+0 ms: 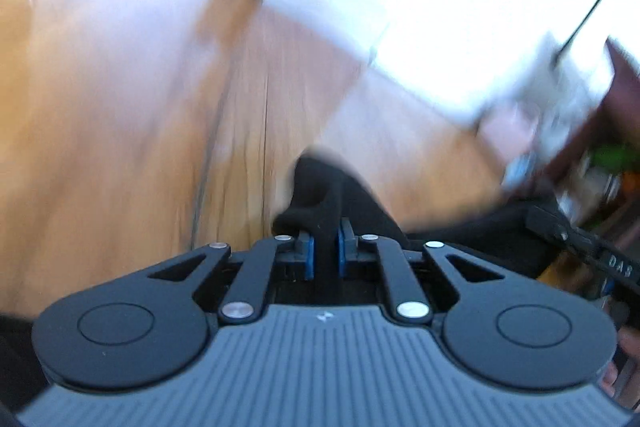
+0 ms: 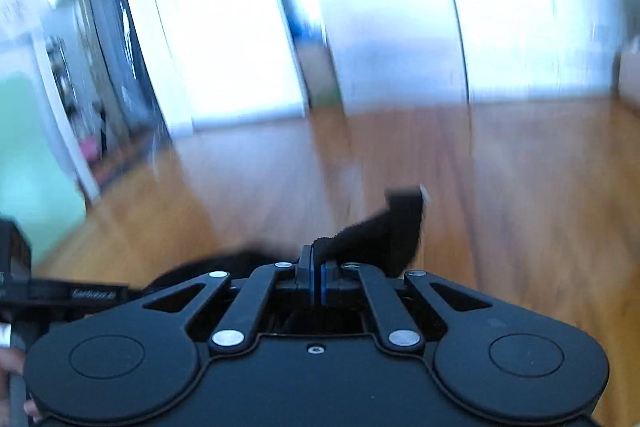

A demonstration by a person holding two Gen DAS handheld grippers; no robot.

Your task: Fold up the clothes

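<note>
The left gripper (image 1: 325, 253) had its blue fingers (image 1: 307, 259) pinched narrow on a fold of black cloth (image 1: 320, 187), which bunched up just ahead of them. The right gripper (image 2: 316, 281) was likewise clamped on the cloth (image 2: 384, 231), a flap standing up beyond its fingers (image 2: 306, 273). Blurred wooden floor (image 1: 120, 107) lay beyond both.

The left gripper (image 1: 325, 251) points forward and somewhat downward; its jaws are closed on a fold of black garment (image 1: 320, 187) that rises toward 12 o'clock. The right gripper (image 2: 316, 277) is pitched likewise; its jaws are clamped nearly together on black garment trailing toward 1 o'clock.
</note>
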